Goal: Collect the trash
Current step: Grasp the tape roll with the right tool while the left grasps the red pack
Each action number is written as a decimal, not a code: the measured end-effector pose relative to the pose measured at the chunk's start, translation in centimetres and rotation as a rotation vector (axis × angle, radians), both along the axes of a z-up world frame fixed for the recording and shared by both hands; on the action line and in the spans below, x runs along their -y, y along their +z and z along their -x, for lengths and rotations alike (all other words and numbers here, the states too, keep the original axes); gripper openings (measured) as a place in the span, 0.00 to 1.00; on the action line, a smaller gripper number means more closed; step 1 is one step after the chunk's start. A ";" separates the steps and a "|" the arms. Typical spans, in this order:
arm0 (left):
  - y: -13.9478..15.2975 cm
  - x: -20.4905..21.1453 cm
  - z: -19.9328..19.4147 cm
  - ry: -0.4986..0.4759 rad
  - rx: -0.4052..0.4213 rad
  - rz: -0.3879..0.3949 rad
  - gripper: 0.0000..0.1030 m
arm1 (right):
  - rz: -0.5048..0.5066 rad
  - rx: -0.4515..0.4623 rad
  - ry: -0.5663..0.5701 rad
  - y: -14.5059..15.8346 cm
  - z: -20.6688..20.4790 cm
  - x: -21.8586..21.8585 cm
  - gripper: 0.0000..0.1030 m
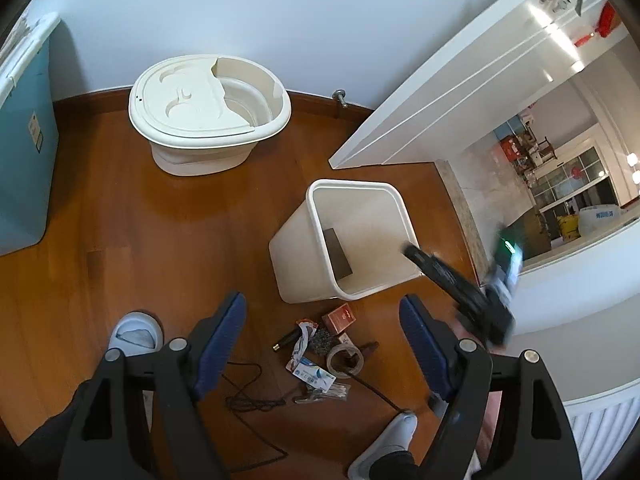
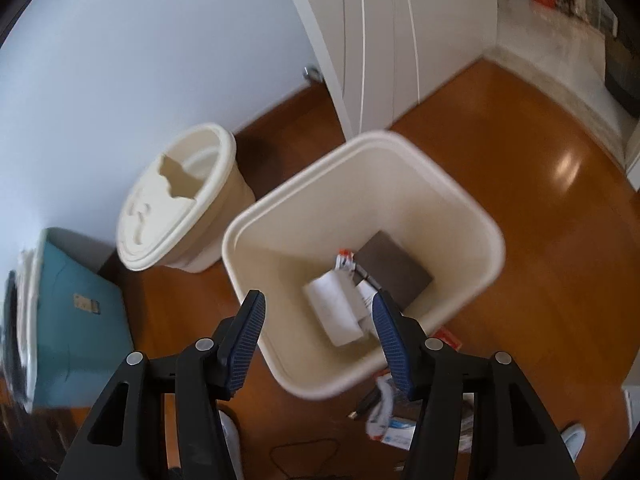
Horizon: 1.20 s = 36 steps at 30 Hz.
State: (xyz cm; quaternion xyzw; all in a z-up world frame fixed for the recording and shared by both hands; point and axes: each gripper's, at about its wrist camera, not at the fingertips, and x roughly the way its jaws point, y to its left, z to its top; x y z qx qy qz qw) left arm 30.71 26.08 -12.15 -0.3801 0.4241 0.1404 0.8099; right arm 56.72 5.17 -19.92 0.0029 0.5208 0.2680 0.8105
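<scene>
A cream trash bin [image 1: 304, 264] stands on the wooden floor; in the right wrist view its rim [image 2: 280, 204] is just below me. Inside lie a dark flat piece [image 2: 394, 274], a white box [image 2: 336, 308] and a small wrapper [image 2: 345, 260]. My right gripper [image 2: 318, 332] is open and empty above the bin; it shows in the left wrist view [image 1: 440, 268] at the bin's right. My left gripper [image 1: 322, 340] is open and empty above a trash pile [image 1: 324, 352]: red box [image 1: 339, 317], tape roll [image 1: 345, 358], wrappers, black pen.
A cream lidded tub [image 1: 208, 112] stands by the wall. A teal storage box [image 1: 24, 152] is at the left. A white door [image 1: 460, 80] stands open at the right. A black cord [image 1: 252, 400] lies on the floor. My slippers [image 1: 136, 332] are near the pile.
</scene>
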 end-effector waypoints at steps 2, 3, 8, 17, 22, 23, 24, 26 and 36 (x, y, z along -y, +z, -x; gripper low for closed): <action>0.0 0.7 -0.1 -0.020 -0.003 -0.011 0.76 | 0.051 0.035 -0.013 -0.1 1.2 3.7 0.75; 0.0 1.0 -0.2 -0.032 -0.005 -0.022 0.76 | 0.080 0.026 -0.031 -0.9 1.6 5.5 0.76; -1.8 3.1 -0.9 -0.079 -0.055 -0.134 0.76 | 0.225 -0.095 -0.175 -11.0 3.1 14.9 0.68; -6.5 5.2 -3.1 -0.141 -0.191 -0.142 0.76 | 0.328 -0.227 -0.213 -27.7 5.8 18.6 0.58; -7.5 7.8 -4.8 -0.209 -0.215 -0.195 0.76 | 0.315 -0.276 -0.233 -31.6 5.1 18.5 0.48; -7.8 8.5 -5.1 -0.231 -0.221 -0.218 0.76 | 0.307 -0.275 -0.227 -32.0 5.0 18.7 0.46; -8.0 9.1 -5.3 -0.248 -0.228 -0.237 0.76 | 0.306 -0.285 -0.215 -32.6 4.8 18.6 0.44; -8.9 10.1 -5.6 -0.271 -0.240 -0.255 0.76 | 0.292 -0.332 -0.211 -33.7 4.5 18.8 0.31; -17.3 15.0 -7.8 -0.347 -0.423 -0.240 0.76 | 0.145 -0.288 -0.276 -30.6 5.2 22.2 0.12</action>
